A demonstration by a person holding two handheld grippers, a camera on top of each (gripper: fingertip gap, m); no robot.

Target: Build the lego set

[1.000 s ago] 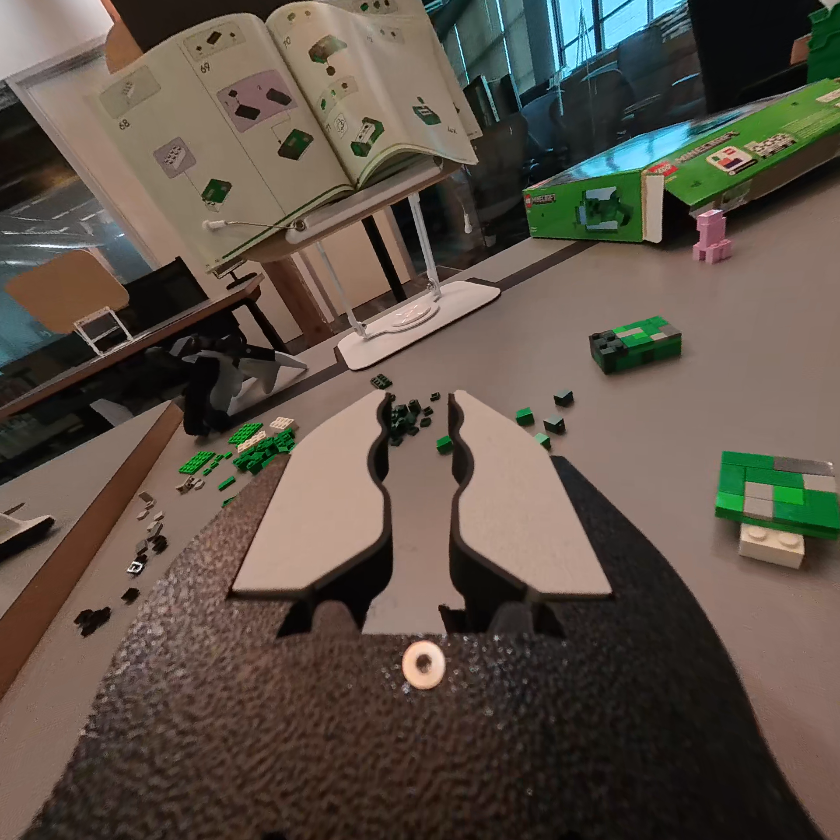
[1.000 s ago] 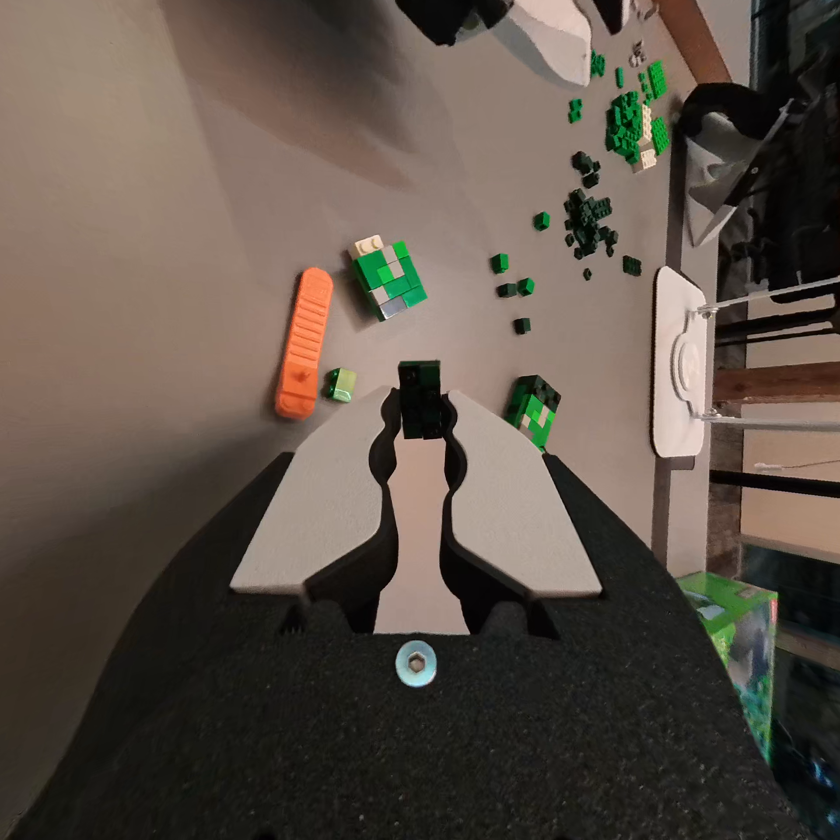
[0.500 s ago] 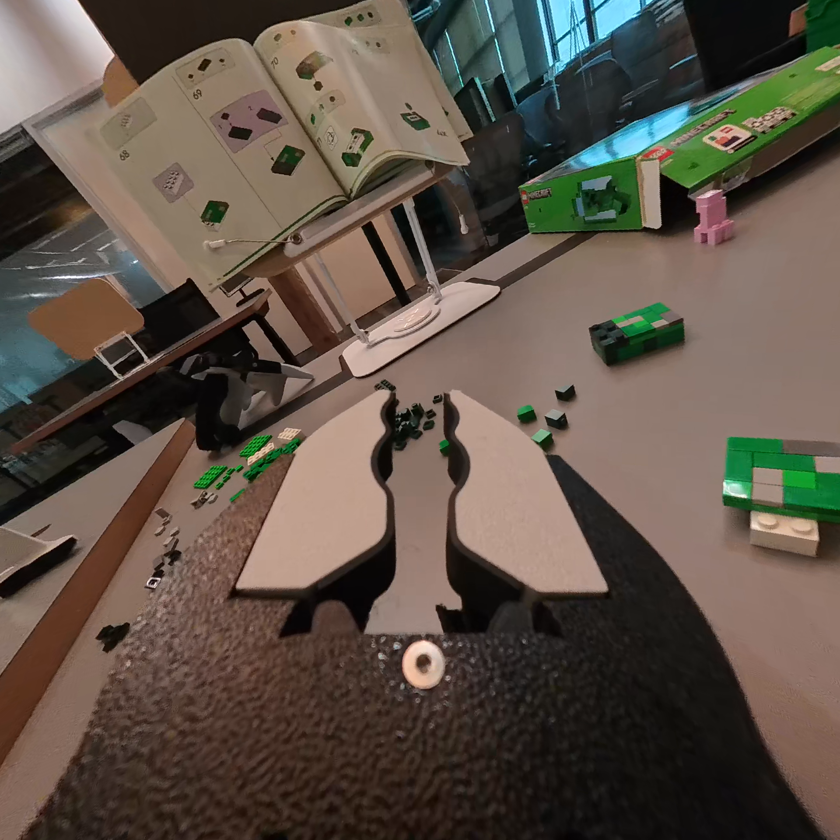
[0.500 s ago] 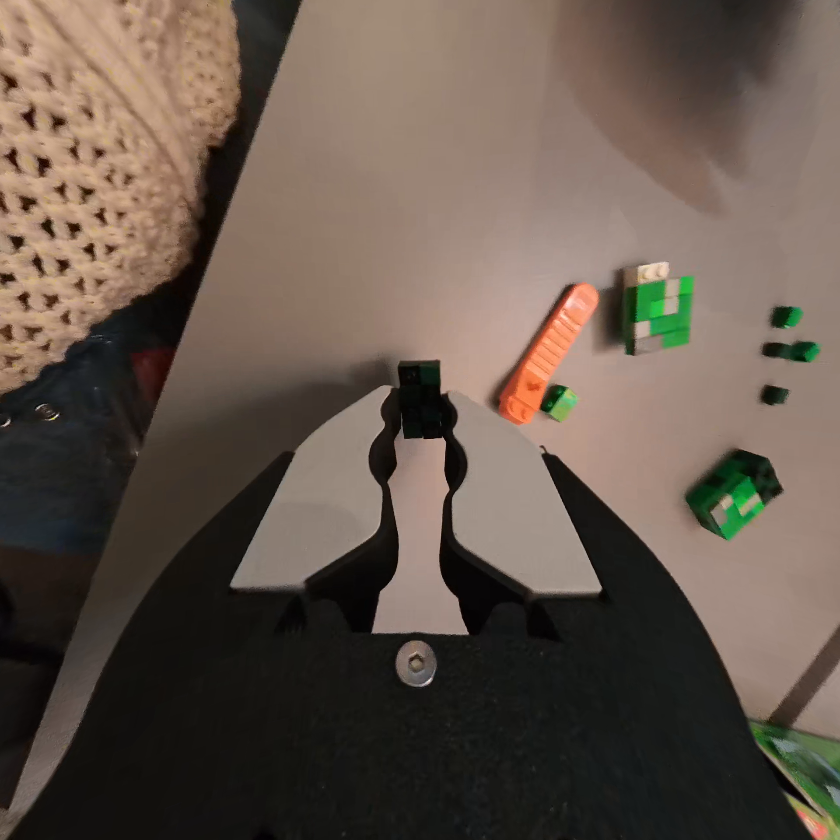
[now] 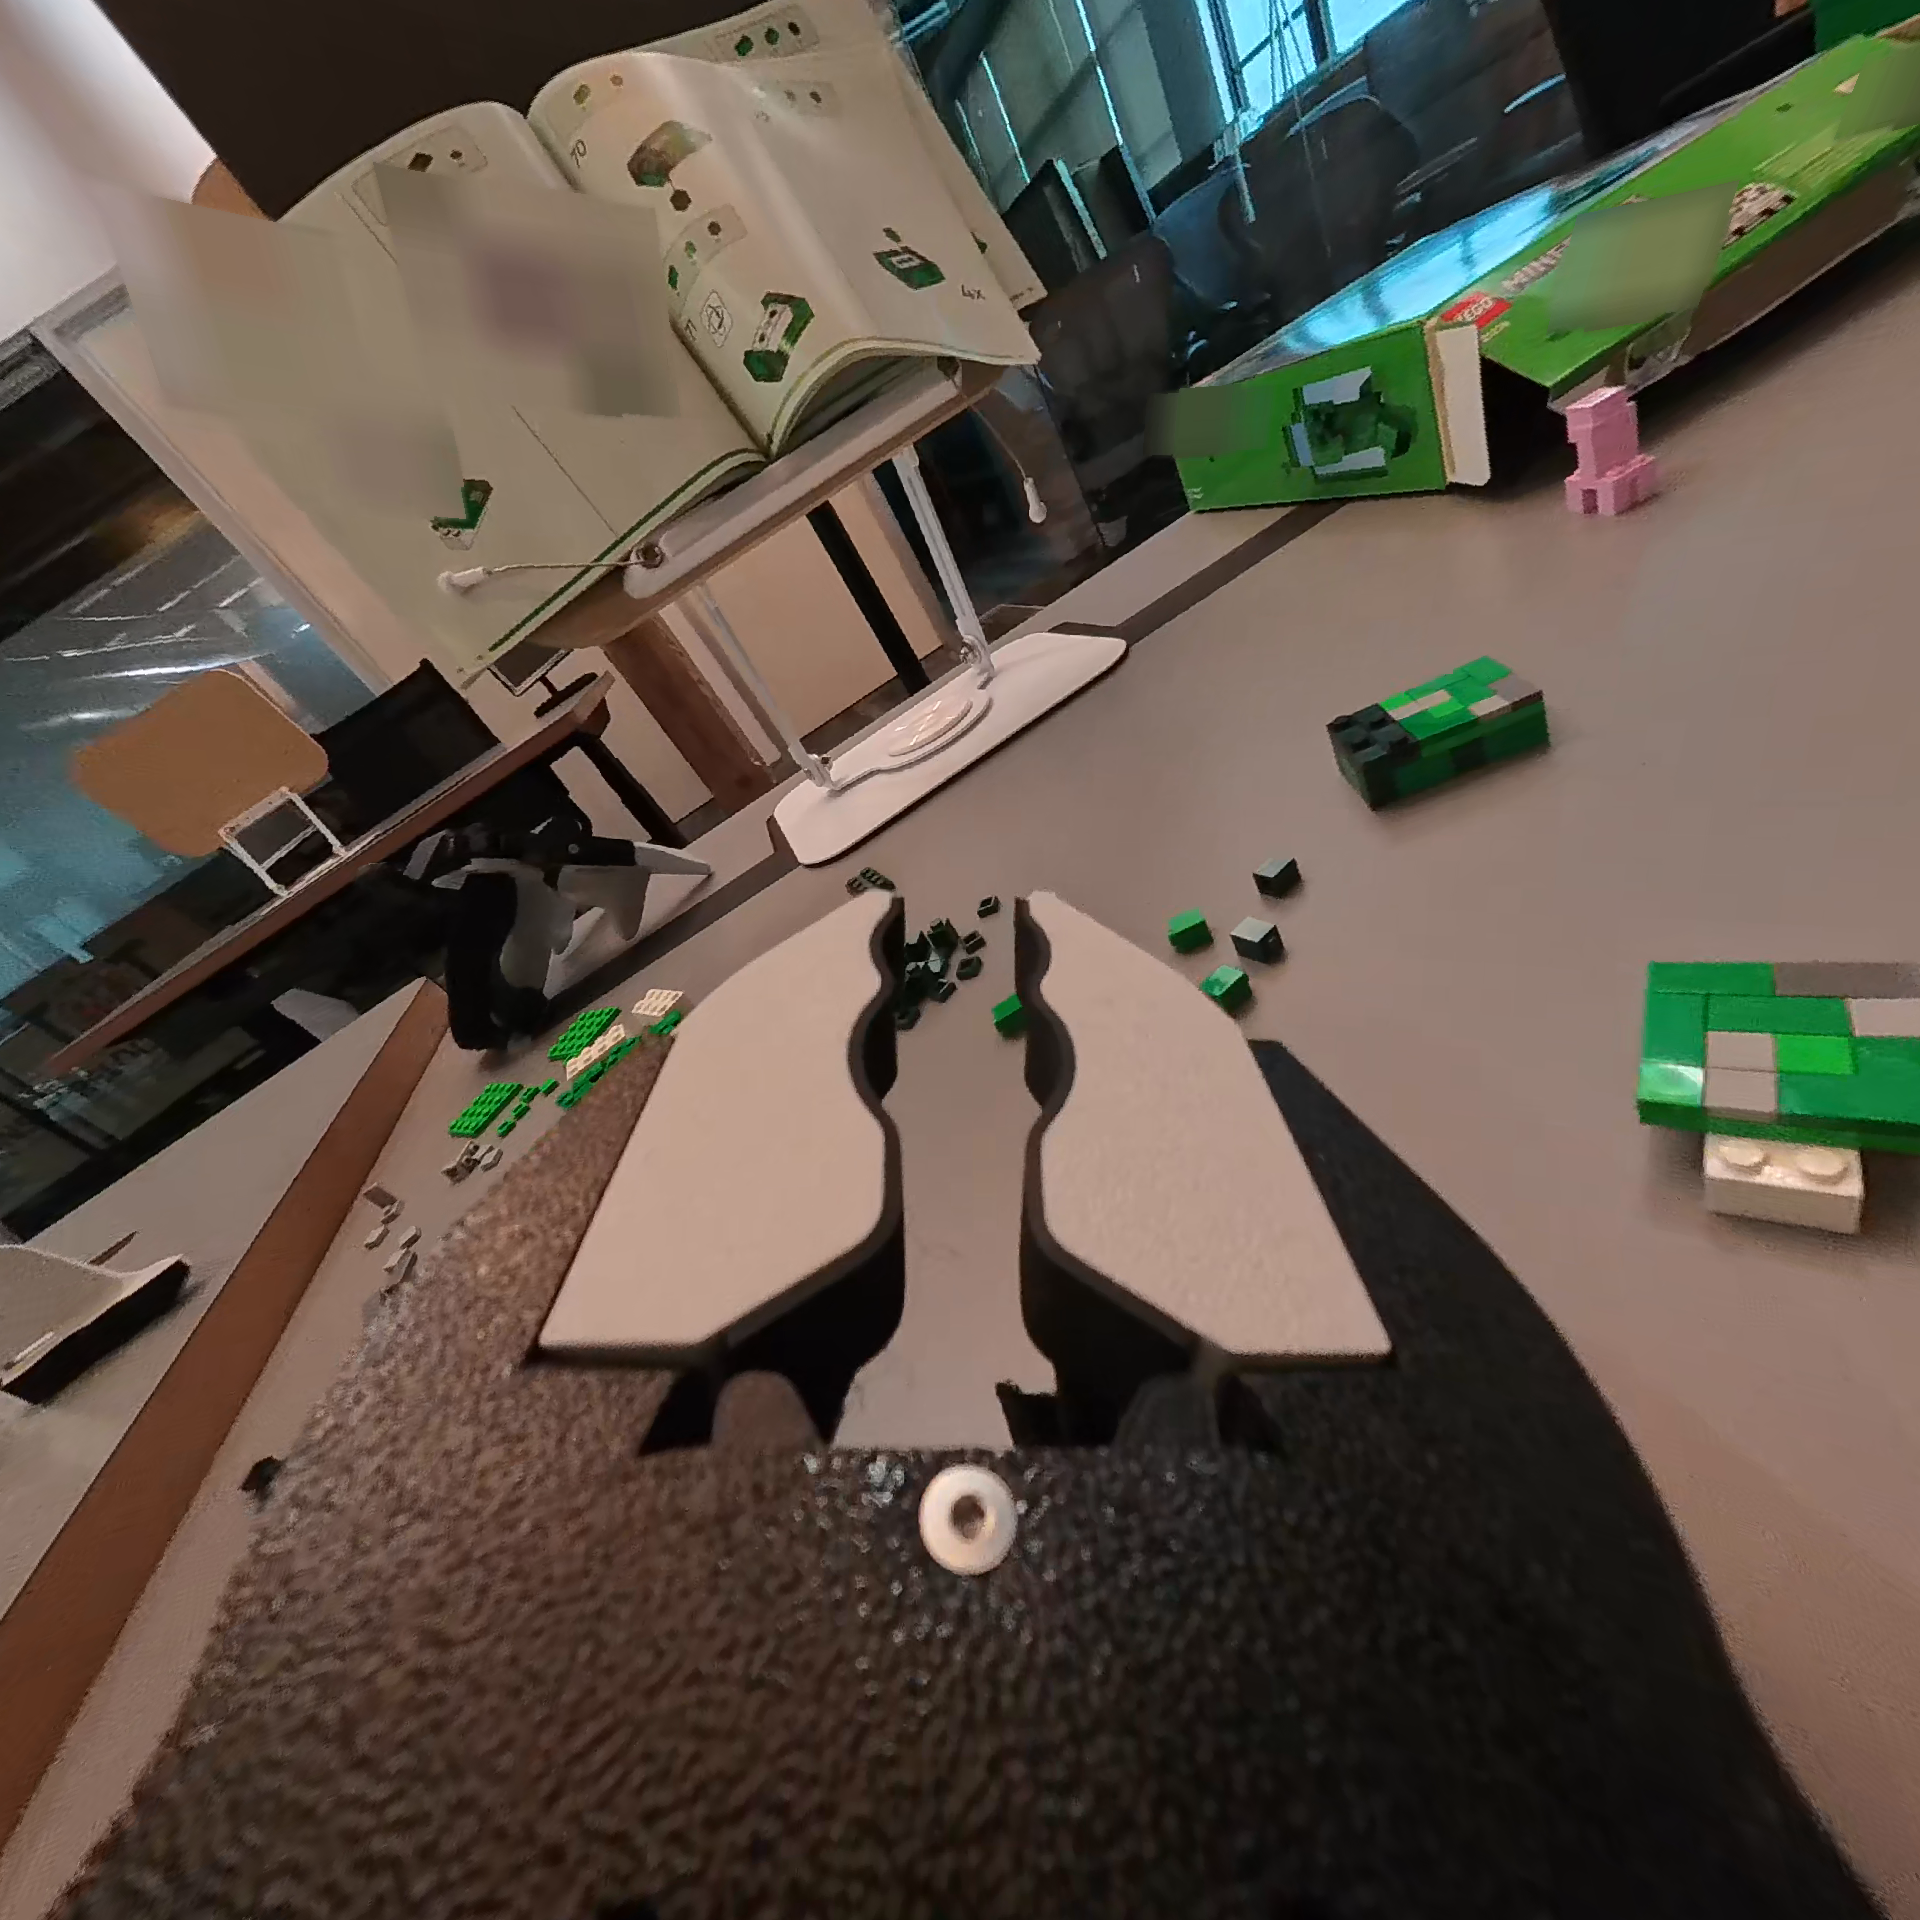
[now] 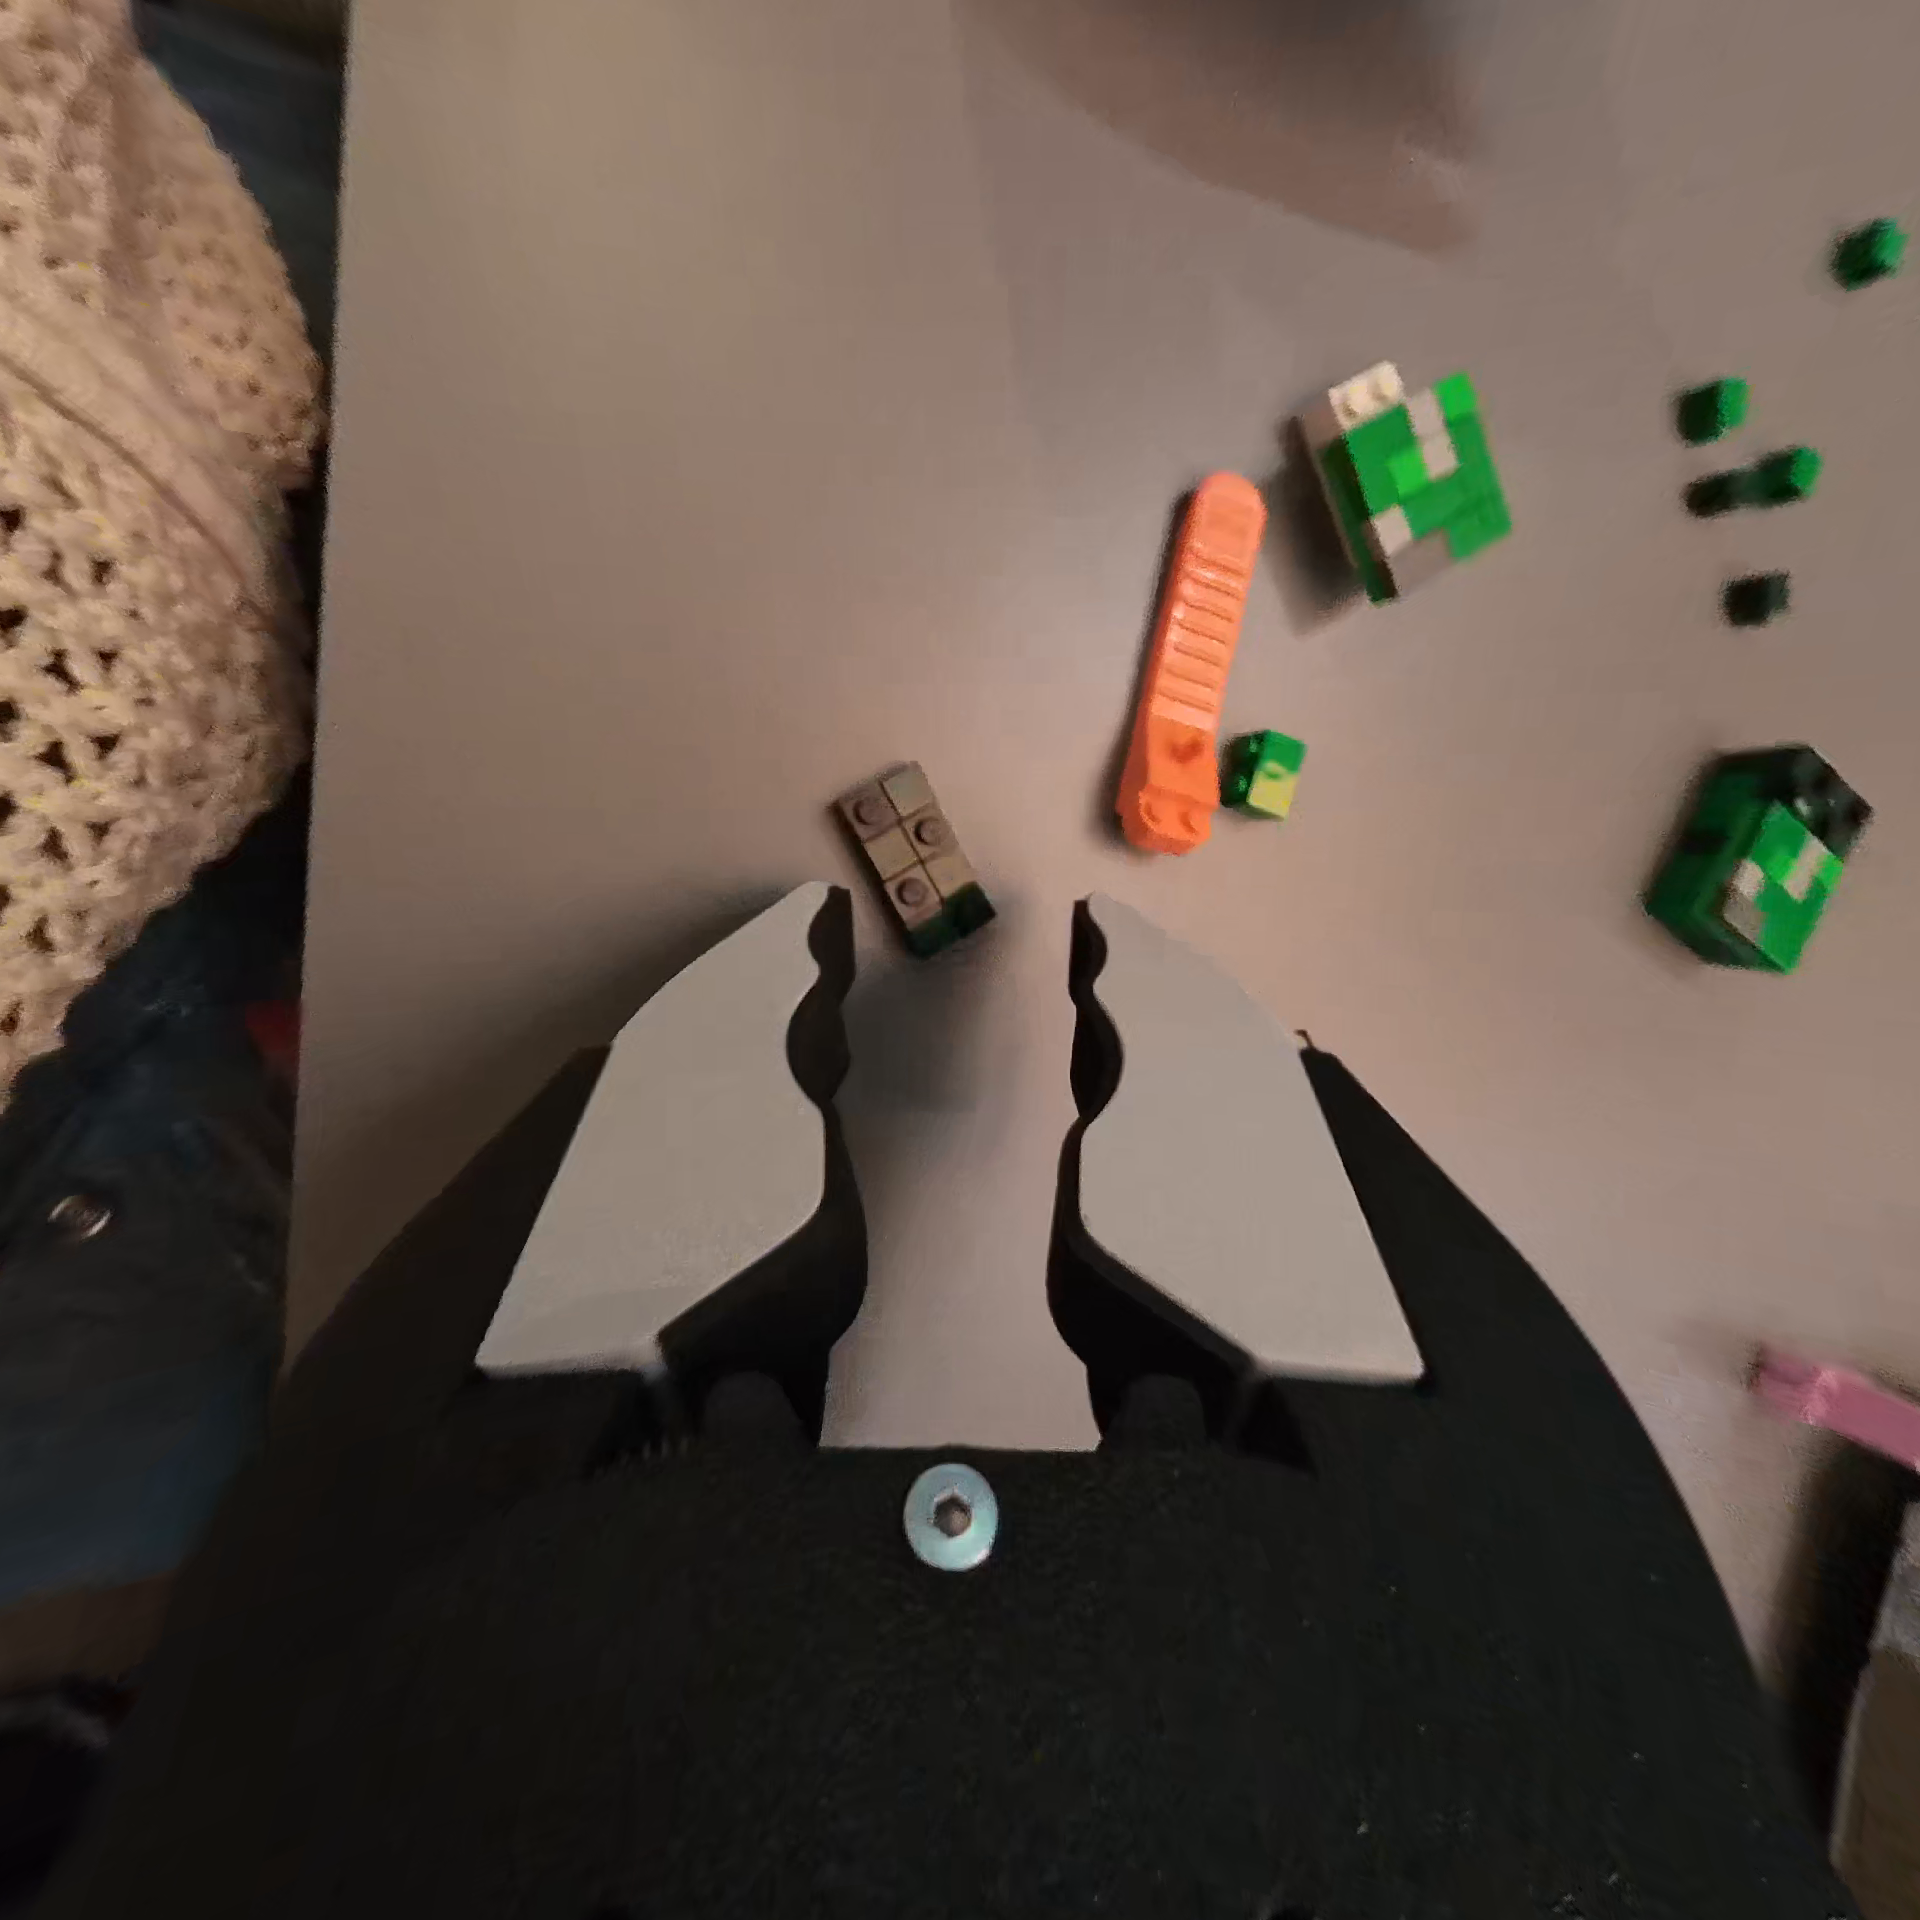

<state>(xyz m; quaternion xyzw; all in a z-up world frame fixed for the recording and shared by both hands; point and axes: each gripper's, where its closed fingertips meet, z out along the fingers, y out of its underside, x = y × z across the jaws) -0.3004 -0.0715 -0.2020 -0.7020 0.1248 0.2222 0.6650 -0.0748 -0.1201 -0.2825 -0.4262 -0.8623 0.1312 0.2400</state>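
Hovering over the grey counter (image 6: 675, 416), right gripper (image 6: 961, 914) has jaws wide apart, nothing between them. Small grey-and-dark-green brick assembly (image 6: 912, 871) lies flat on the counter just beyond the left fingertip, apart from it. Orange brick separator (image 6: 1195, 665) sits to its right, small green piece (image 6: 1262, 774) beside it. Left gripper (image 5: 956, 914) has jaws apart with a narrow gap, empty; loose dark green bricks (image 5: 935, 961) lie beyond its tips. Instruction booklet (image 5: 644, 291) stands open on a stand at the far left.
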